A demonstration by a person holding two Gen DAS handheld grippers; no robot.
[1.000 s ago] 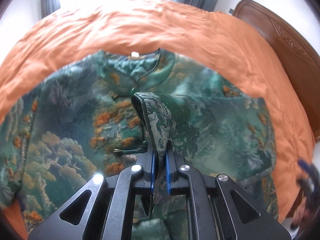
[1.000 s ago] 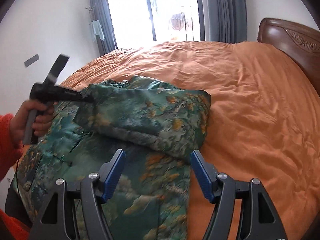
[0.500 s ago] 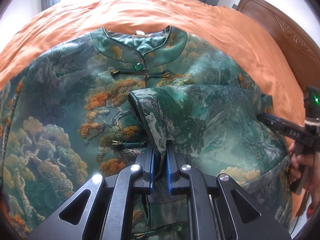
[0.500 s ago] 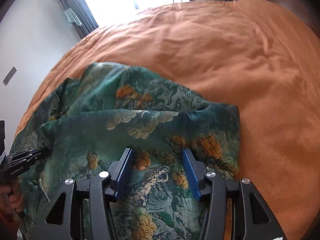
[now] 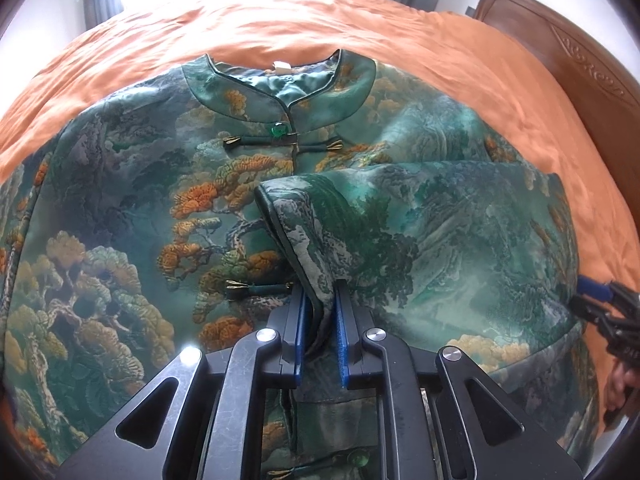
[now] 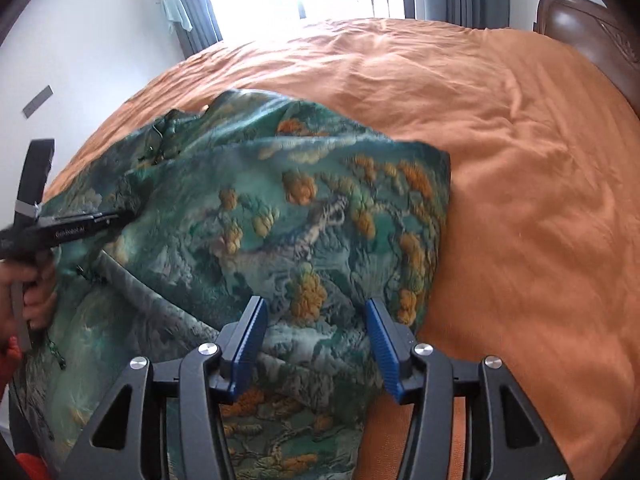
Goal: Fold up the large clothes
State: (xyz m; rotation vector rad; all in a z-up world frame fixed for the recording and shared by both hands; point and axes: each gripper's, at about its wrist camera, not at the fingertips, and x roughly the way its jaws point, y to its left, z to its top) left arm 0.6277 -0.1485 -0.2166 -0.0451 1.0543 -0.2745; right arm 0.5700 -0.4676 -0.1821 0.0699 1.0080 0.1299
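Garment: green brocade jacket (image 5: 132, 216) lay front-up on the orange bedspread (image 5: 460, 60), collar (image 5: 280, 88) at 12 o'clock in the left wrist view, top frog clasp (image 5: 282, 140) fastened just below it.

Sleeve: right-hand sleeve (image 5: 420, 232) lay folded inward across the chest, cuff end (image 5: 288, 208) reaching the front placket near centre.

Left gripper (image 5: 320, 312): clamped narrow on the cuff, cloth pinched between the blue pads (image 5: 341, 344); seen from the right wrist view at 9 o'clock, nose buried in the fabric.

Right gripper (image 6: 316, 344): jaws spread wide, holding nothing, poised just over the folded outer edge (image 6: 436, 240) of the jacket; seen at 4 o'clock in the left wrist view, at that same edge.

Change over the last second: sleeve carried further in and lowered, from raised above the chest to nearly resting on it; collar and clasps brought into fuller view; right gripper brought down from above the bed to the fold line.

Meaning for the task: first sleeve fold judged almost complete, cuff not yet released.

Next move, as a judgement: release the cuff flat on the chest, press or straighten the outer crease with the free gripper, then take up the opposite sleeve at 9 o'clock.

Risk: thick, slippery brocade likely to spring back once released.
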